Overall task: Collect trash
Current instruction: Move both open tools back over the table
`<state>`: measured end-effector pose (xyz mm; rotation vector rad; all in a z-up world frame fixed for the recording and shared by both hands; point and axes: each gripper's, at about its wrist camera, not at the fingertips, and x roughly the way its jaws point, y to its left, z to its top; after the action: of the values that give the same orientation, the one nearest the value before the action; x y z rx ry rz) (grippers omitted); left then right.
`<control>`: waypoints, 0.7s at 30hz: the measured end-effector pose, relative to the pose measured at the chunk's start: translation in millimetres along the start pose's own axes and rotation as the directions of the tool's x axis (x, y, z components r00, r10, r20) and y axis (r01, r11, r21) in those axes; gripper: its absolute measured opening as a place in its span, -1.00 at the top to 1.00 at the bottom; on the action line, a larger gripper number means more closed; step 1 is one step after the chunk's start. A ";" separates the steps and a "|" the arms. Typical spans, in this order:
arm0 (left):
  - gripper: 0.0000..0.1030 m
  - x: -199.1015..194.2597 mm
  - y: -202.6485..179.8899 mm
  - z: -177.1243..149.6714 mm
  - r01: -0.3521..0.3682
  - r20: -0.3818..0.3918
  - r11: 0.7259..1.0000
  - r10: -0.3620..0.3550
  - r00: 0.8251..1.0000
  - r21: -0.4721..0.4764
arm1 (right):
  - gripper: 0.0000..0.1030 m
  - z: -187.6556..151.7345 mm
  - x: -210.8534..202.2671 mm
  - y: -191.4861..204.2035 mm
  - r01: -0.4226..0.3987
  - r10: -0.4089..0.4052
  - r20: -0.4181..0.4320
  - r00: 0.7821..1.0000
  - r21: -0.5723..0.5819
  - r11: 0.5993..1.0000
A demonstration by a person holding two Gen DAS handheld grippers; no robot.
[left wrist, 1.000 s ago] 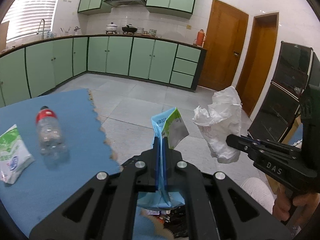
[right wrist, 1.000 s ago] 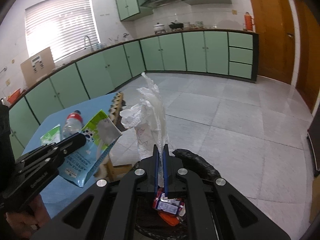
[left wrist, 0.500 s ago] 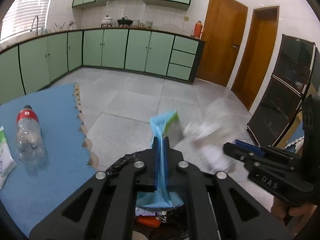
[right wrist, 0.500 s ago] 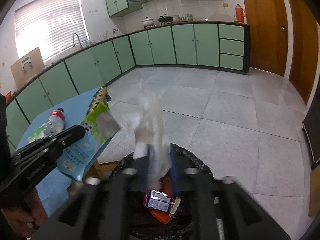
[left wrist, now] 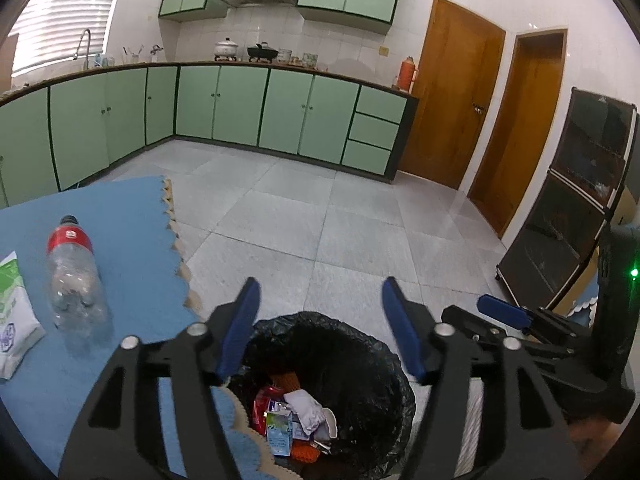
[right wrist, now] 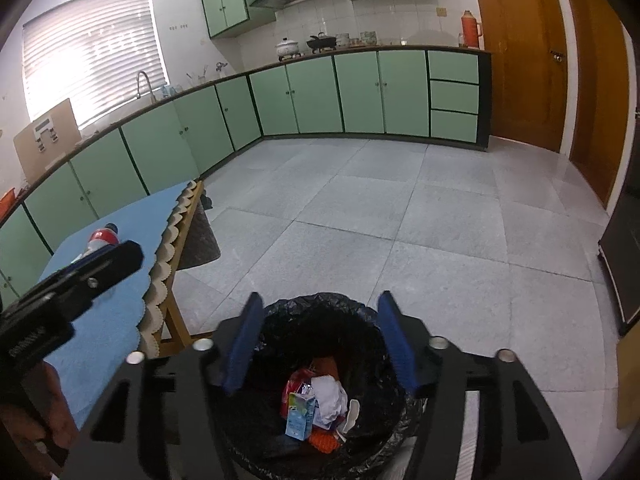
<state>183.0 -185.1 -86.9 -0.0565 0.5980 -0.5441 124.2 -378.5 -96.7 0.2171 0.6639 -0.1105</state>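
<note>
Both grippers hang over a bin lined with a black bag (left wrist: 360,344) (right wrist: 320,308). My left gripper (left wrist: 320,320) has its jaws opening, with nothing between the blue pads. My right gripper (right wrist: 320,340) is likewise opening and holds nothing. In the bin lie a blue-green carton (left wrist: 279,426) (right wrist: 300,416), crumpled white paper (left wrist: 306,406) (right wrist: 330,394) and red and orange wrappers. A clear plastic bottle with a red label (left wrist: 72,276) (right wrist: 102,236) lies on the blue table mat (left wrist: 132,240) (right wrist: 120,304), next to a white and green packet (left wrist: 14,312).
The table's scalloped edge (right wrist: 168,252) borders the bin on the left. A black cabinet (left wrist: 568,216) stands to the right. Grey tile floor (right wrist: 400,220) stretches ahead to green kitchen cupboards (left wrist: 260,112) and wooden doors (left wrist: 452,92).
Both grippers have opened. The blue-green carton left the left gripper and the white paper left the right gripper; both now lie in the bin.
</note>
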 end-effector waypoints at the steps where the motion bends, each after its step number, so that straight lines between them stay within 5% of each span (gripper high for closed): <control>1: -0.45 -5.2 2.8 1.4 -0.009 0.009 1.000 0.009 1.000 -0.005 | -0.42 0.8 -1.5 1.0 0.007 -0.007 0.007 1.000 -0.001 1.000; 5: -0.71 -25.3 16.1 5.4 -0.041 0.043 0.999 0.042 0.998 -0.033 | -0.77 5.2 -8.9 8.6 0.024 -0.023 0.038 0.999 -0.007 1.000; 10: -0.76 -53.0 47.6 7.2 -0.124 0.066 0.990 0.129 0.989 -0.072 | -0.88 9.9 -11.7 26.6 0.008 -0.007 0.058 0.998 -0.024 1.000; 21: -0.78 -113.0 152.8 -9.4 -0.419 0.053 0.896 0.431 0.901 -0.147 | -0.88 21.6 12.5 135.0 -0.157 0.168 0.055 0.984 -0.163 0.974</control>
<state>171.7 3.8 -67.2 -0.0709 0.5419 -0.0737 170.0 -252.8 -65.8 0.1137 0.5809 0.0918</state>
